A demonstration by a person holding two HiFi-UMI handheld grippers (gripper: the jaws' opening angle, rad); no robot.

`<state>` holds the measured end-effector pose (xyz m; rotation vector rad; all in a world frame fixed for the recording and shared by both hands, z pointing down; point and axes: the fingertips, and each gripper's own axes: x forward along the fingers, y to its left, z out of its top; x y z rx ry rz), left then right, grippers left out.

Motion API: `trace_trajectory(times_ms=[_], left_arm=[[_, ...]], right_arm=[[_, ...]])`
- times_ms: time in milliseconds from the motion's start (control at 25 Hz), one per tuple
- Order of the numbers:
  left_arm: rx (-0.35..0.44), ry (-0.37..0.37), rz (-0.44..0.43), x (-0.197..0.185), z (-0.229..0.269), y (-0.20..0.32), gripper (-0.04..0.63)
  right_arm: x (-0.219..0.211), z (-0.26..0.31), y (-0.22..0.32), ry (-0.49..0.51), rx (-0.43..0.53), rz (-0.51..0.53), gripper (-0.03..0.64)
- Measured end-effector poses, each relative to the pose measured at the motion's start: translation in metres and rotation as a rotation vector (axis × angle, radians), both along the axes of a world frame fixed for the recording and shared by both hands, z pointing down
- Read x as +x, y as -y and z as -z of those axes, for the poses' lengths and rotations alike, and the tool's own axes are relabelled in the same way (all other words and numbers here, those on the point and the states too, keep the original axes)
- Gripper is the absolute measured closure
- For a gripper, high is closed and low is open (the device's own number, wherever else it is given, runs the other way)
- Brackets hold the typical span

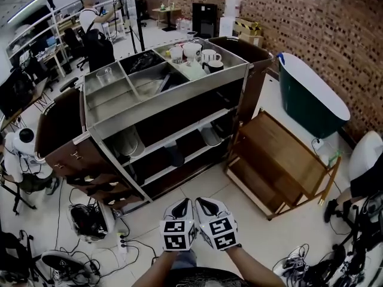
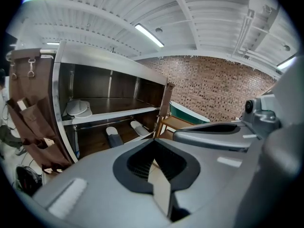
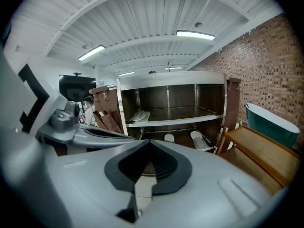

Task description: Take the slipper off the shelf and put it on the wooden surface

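Note:
A metal shelf cart (image 1: 167, 94) stands ahead of me. White slippers (image 1: 127, 142) lie at the left of its middle shelf. On the lower shelf a grey slipper (image 1: 173, 154) and a white slipper (image 1: 210, 136) rest apart. The right gripper view shows that white slipper (image 3: 199, 139) at the lower shelf's right end; the left gripper view shows it (image 2: 139, 127) too. A wooden rack (image 1: 281, 160) stands to the right of the cart. My left gripper (image 1: 184, 203) and right gripper (image 1: 202, 202) hang side by side low in front of me, both shut and empty, well short of the cart.
Cups (image 1: 197, 54) fill the cart's top tray. A brown hanging organizer (image 1: 78, 160) covers the cart's left end. A green tub (image 1: 311, 97) sits by the brick wall. Cables and a power strip (image 1: 122, 241) lie on the floor at left. A person (image 1: 96, 28) stands far back.

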<state>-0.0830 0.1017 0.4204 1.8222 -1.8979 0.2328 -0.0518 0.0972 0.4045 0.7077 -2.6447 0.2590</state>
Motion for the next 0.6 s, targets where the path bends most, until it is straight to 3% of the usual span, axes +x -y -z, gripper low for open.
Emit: trace_trajectory(times_ms=[600], left_arm=[[0.020,-0.066,-0.044,-0.088,-0.006,0.075,0.591]], right_arm=[[-0.093,-0.017,0.073,-0.049,-0.022,-0.022,0.617]])
